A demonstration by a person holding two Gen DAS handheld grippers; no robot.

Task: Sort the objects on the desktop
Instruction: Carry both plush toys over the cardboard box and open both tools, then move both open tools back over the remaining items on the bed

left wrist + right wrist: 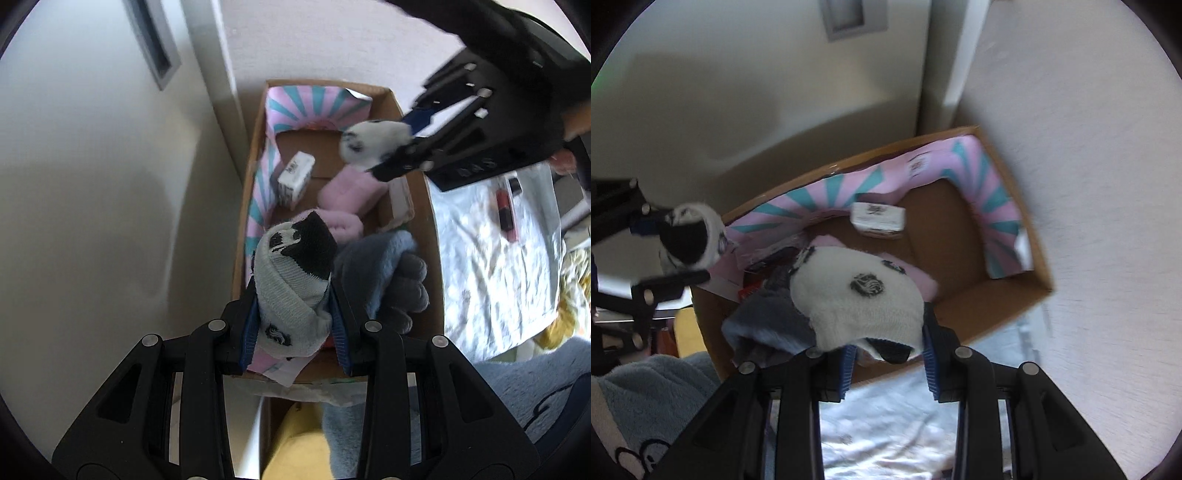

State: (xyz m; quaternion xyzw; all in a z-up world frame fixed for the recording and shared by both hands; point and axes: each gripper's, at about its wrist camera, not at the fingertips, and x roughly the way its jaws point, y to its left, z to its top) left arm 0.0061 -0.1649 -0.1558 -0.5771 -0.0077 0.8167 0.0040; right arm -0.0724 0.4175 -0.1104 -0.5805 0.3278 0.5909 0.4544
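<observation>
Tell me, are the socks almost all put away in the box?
Partly. The cardboard box already holds a pink fluffy item, a small white box and a blue-grey item. Each tongs holds a rolled sock above it: left, right. Both still need dropping in; a red item waits on the cloth.

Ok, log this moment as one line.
left gripper: shut on grey sock | right gripper: shut on white sock | both over box
</observation>
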